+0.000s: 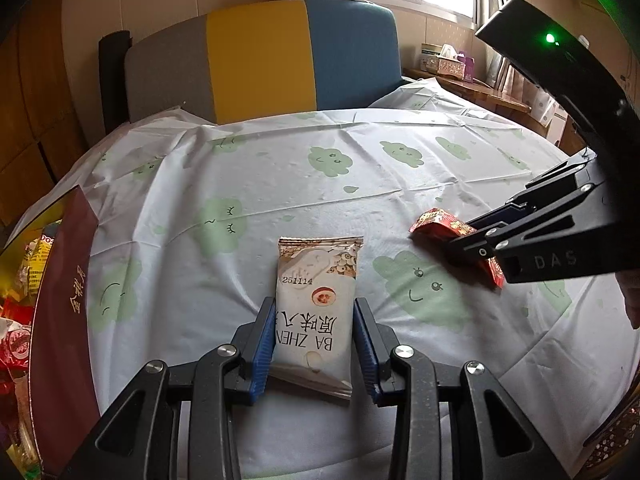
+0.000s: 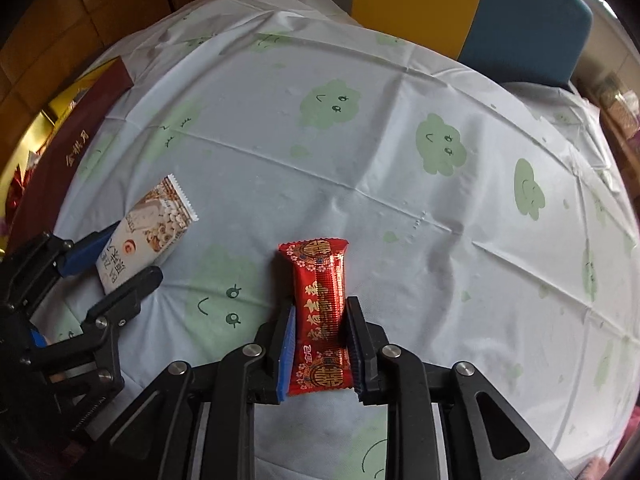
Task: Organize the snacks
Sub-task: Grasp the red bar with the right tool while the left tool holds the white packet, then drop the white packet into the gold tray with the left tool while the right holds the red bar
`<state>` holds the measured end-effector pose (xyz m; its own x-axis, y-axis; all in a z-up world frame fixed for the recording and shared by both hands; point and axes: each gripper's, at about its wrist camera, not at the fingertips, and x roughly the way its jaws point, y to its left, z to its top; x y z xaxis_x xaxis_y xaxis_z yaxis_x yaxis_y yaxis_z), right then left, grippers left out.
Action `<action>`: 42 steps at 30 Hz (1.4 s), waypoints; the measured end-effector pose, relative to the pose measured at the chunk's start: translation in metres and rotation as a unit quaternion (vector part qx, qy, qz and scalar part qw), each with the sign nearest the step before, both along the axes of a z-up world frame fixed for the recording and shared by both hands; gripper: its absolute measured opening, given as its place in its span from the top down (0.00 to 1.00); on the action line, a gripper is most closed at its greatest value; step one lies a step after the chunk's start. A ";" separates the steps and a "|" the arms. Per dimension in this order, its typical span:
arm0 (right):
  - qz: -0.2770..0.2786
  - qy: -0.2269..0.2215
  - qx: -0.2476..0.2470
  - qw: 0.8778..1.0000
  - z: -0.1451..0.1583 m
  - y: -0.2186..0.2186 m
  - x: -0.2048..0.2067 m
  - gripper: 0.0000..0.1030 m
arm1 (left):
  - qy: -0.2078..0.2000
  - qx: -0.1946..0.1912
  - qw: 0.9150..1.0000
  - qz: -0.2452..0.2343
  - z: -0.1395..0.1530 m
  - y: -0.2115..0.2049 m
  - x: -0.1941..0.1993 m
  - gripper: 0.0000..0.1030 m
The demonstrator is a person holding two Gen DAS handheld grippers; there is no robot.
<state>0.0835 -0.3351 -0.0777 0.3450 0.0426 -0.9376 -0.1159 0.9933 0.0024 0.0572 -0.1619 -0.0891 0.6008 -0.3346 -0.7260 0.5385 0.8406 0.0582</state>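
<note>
A white snack packet [image 1: 316, 312] printed "BA ZHEN" lies on the table between the blue pads of my left gripper [image 1: 315, 312], which is shut on it. It also shows in the right wrist view [image 2: 148, 232]. A red foil snack packet [image 2: 322, 312] with gold print sits between the pads of my right gripper [image 2: 320, 312], which is shut on it. In the left wrist view the right gripper [image 1: 472, 240] holds that red packet [image 1: 436, 222] at the right.
A pale blue tablecloth [image 1: 320, 184] with green cloud faces covers the table. A dark red box [image 1: 66, 316] holding several snacks stands at the left edge, also in the right wrist view [image 2: 76, 140]. A grey, yellow and blue chair back [image 1: 260, 56] stands behind.
</note>
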 end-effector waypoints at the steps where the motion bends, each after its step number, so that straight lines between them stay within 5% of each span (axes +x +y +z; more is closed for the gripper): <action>1: -0.001 0.000 -0.001 1.000 0.001 -0.002 0.001 0.76 | -0.001 0.001 1.000 0.000 0.000 0.000 0.000 0.63; 19: 0.043 -0.022 -0.061 0.997 -0.001 0.025 0.000 0.78 | 0.014 0.009 1.000 0.005 0.003 -0.002 0.002 0.65; 29: 0.055 -0.032 -0.081 0.995 0.005 0.036 -0.014 0.78 | 0.043 -0.024 0.999 0.019 0.045 0.028 -0.006 0.66; 38: 0.061 -0.038 -0.093 0.993 0.008 0.040 -0.018 0.78 | 0.040 -0.074 0.991 0.109 0.091 0.117 0.001 0.66; 42: 0.061 -0.038 -0.094 0.993 0.008 0.040 -0.019 0.78 | 0.042 -0.090 0.976 0.196 0.099 0.179 0.014 0.66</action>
